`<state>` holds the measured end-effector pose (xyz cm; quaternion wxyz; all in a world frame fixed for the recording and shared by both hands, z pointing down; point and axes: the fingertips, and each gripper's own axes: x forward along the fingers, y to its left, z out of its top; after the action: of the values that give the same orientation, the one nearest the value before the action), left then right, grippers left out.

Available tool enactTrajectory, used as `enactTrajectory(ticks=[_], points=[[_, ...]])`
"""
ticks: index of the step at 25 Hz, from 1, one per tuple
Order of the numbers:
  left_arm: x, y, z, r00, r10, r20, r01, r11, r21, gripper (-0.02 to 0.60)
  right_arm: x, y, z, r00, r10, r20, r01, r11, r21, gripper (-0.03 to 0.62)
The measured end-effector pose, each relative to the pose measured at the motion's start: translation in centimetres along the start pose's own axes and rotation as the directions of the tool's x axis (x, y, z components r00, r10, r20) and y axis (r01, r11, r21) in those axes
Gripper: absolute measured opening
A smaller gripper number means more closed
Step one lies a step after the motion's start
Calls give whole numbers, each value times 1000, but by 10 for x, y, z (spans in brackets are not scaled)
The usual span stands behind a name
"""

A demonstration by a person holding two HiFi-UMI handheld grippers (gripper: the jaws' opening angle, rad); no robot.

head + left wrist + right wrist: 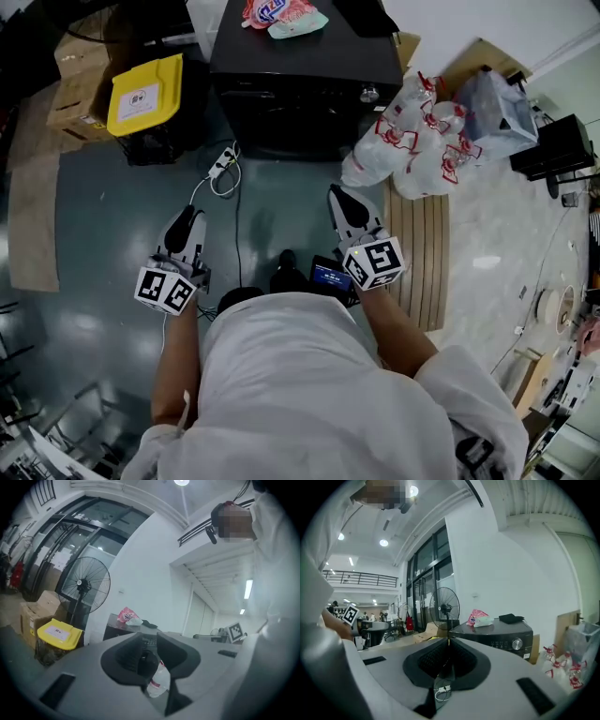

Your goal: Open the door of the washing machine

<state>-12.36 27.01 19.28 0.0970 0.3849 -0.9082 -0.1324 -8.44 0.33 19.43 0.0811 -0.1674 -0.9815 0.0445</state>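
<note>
The black washing machine (305, 84) stands ahead of me on the floor, its dark front toward me; I cannot make out the door's edge or handle from above. It also shows in the right gripper view (501, 637) with its round knob (516, 643), and partly behind the jaws in the left gripper view (117, 625). My left gripper (187, 217) (150, 641) is held level well short of the machine, open, with nothing between its pads. My right gripper (339, 197) (449, 641) is also short of the front, its tips together and holding nothing.
A black bin with a yellow lid (145, 94) and cardboard boxes (80, 66) stand left of the machine. Tied plastic bags (422, 141) are piled at its right, beside a wooden board (422, 244). A power strip (222, 161) with its cable lies before the machine. Snack bags (281, 14) rest on top.
</note>
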Motion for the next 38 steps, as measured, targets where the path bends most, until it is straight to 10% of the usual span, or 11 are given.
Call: enactTrajectory(ticks=[17, 24, 38], points=[[200, 151, -48, 975, -113, -190, 124, 991, 48, 103, 179, -121, -30, 984, -135, -118, 142, 989, 51, 34], [277, 189, -90, 900, -239, -364, 294, 950, 105, 107, 243, -157, -27, 970, -186, -154, 184, 983, -22, 34], [383, 256, -228, 720, -298, -627, 479, 867, 138, 155, 304, -210, -144, 933, -85, -349, 126, 987, 96, 34]])
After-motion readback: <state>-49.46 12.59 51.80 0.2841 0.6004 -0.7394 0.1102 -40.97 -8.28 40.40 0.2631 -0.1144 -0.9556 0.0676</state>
